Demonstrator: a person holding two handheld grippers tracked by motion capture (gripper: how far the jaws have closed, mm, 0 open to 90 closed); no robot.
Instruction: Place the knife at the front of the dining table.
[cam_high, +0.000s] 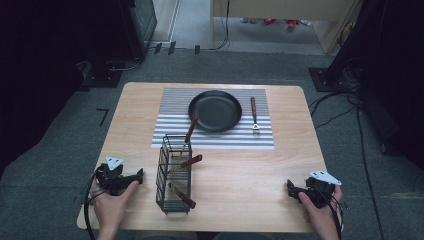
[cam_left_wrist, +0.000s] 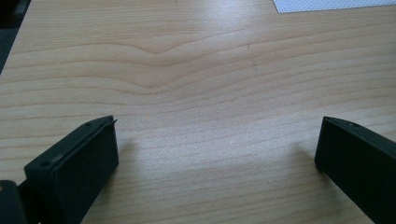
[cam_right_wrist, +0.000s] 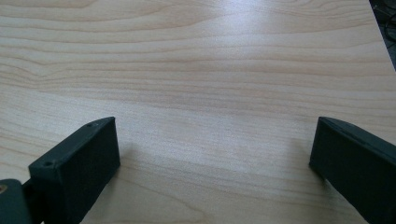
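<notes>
Both grippers rest low at near table (cam_high: 240, 175) edge, jaws wide apart, holding nothing; looks like ready stance before reach. Left gripper (cam_high: 134, 178) sits just beside wire basket (cam_high: 173, 175), nearest thing to it. Right gripper (cam_high: 294, 191) well apart from everything. Basket stands upright, keeps three wooden-handled utensils leaning inside. One black pan (cam_high: 215, 110) on striped mat (cam_high: 167, 135), one more utensil (cam_high: 254, 115) lying just beside pan.
</notes>
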